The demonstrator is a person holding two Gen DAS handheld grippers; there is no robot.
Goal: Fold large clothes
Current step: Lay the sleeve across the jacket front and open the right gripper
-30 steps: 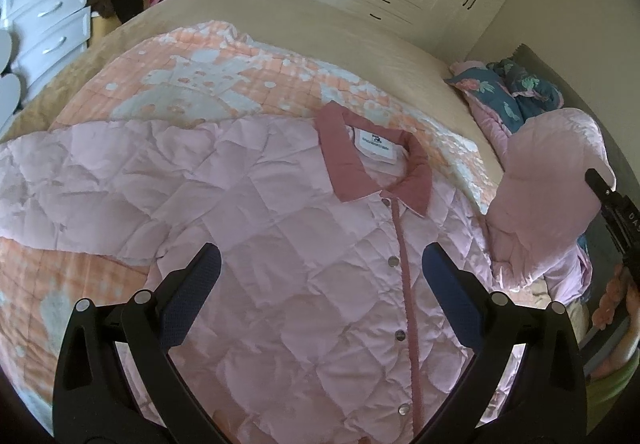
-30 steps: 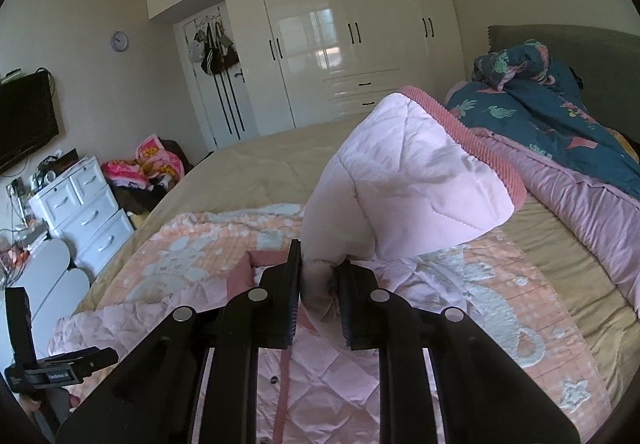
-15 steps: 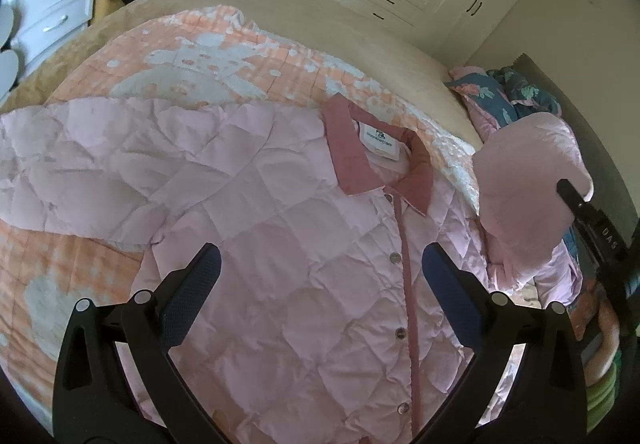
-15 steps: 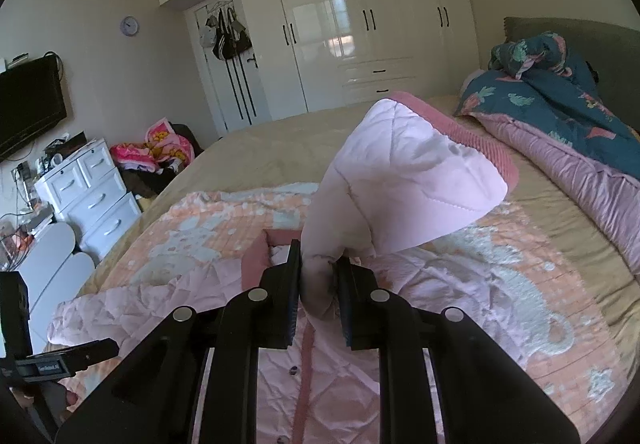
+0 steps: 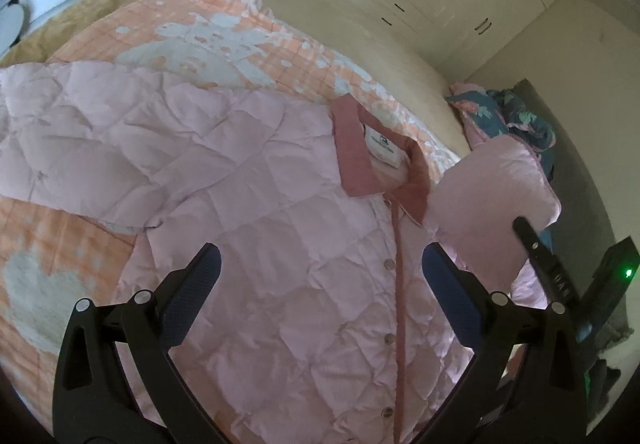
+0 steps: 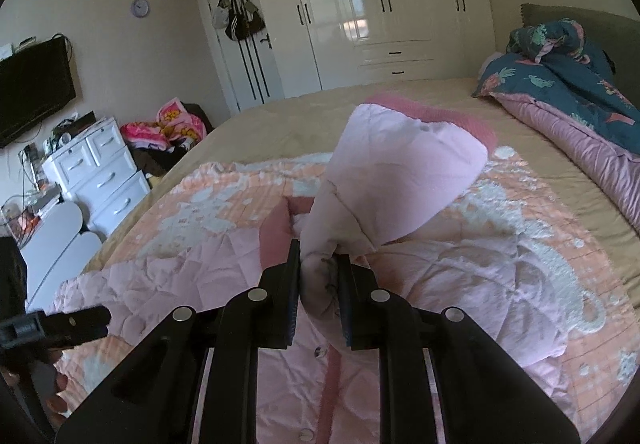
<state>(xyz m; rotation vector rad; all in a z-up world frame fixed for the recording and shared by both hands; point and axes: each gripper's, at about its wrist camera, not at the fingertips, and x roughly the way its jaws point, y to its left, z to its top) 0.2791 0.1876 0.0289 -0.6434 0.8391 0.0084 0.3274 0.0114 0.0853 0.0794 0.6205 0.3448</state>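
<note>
A pink quilted jacket (image 5: 280, 244) with a darker pink collar (image 5: 352, 148) lies front up on the bed, snaps shut down its placket. Its one sleeve (image 5: 72, 132) stretches out flat to the left. My right gripper (image 6: 319, 276) is shut on the other sleeve (image 6: 400, 180), holding it bunched and lifted over the jacket's chest; the same sleeve (image 5: 496, 188) rises at the right in the left wrist view. My left gripper (image 5: 320, 276) hovers open above the jacket's front with nothing between its fingers.
An orange and white patterned blanket (image 5: 224, 28) lies under the jacket on the beige bed (image 6: 280, 120). A teal and pink duvet (image 6: 568, 84) is heaped at the headboard. White drawers (image 6: 96, 172) and wardrobes (image 6: 380, 12) line the walls.
My right gripper has sunk with the sleeve, bringing it lower and closer over the jacket's chest. My left gripper has drifted nearer to the jacket and rolled a little.
</note>
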